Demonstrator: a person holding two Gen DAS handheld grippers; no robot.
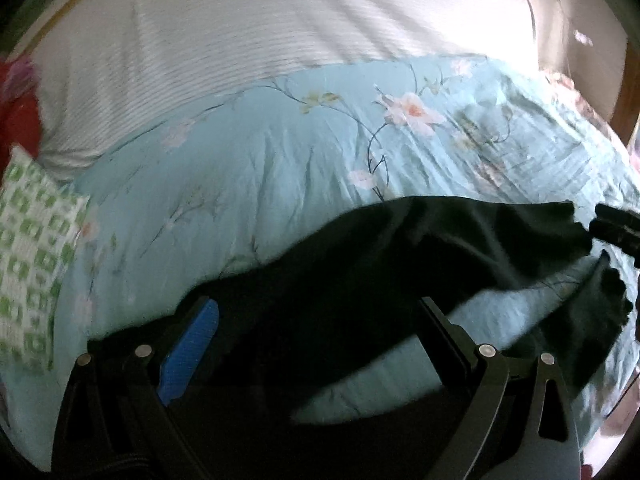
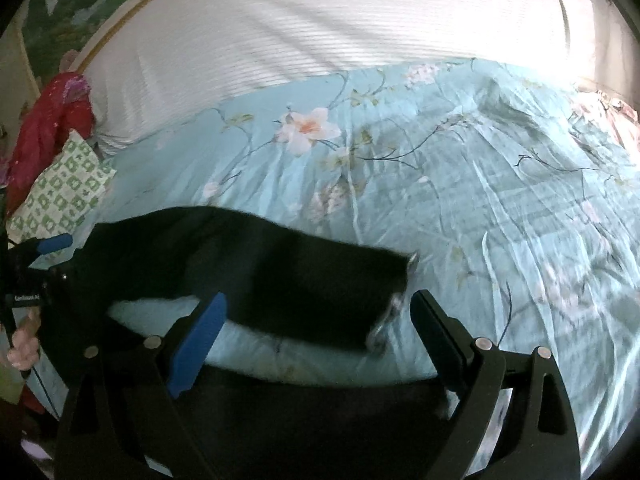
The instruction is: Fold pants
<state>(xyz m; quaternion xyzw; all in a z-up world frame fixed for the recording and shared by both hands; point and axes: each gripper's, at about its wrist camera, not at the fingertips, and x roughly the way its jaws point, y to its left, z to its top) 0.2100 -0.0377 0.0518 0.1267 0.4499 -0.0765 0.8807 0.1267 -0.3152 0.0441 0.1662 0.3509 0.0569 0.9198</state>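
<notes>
Black pants point(image 2: 256, 264) spread across the near edge of a bed, on a light blue floral bedspread point(image 2: 460, 184), dark cloth blurred in both views. One leg running from the left side toward the middle of the near edge, ending in a pale-trimmed cuff point(image 2: 394, 300) just beside the right gripper point(image 2: 316, 320). Right gripper wide apart, blue-padded finger point(image 2: 198, 344) to the left, black finger to the right, nothing pinched between them; pant leg lying in the gap, contact impossible to tell.

Left gripper point(image 1: 316, 320) likewise wide, dark fabric bunched across the gap and draped over the near edge; grip on the cloth not evident. From the left wrist view, the other gripper's black tip point(image 1: 618, 228) at the far right, right at the wavy hem of the pants point(image 1: 400, 248).

Beyond the bedspread, a white ribbed cover point(image 2: 320, 28) over the far half of the bed. Near the left edge, a green-and-white patterned pillow point(image 2: 64, 188), with red cloth point(image 2: 44, 128) behind it. A hand point(image 2: 24, 340) at the lower left of the right wrist view.
</notes>
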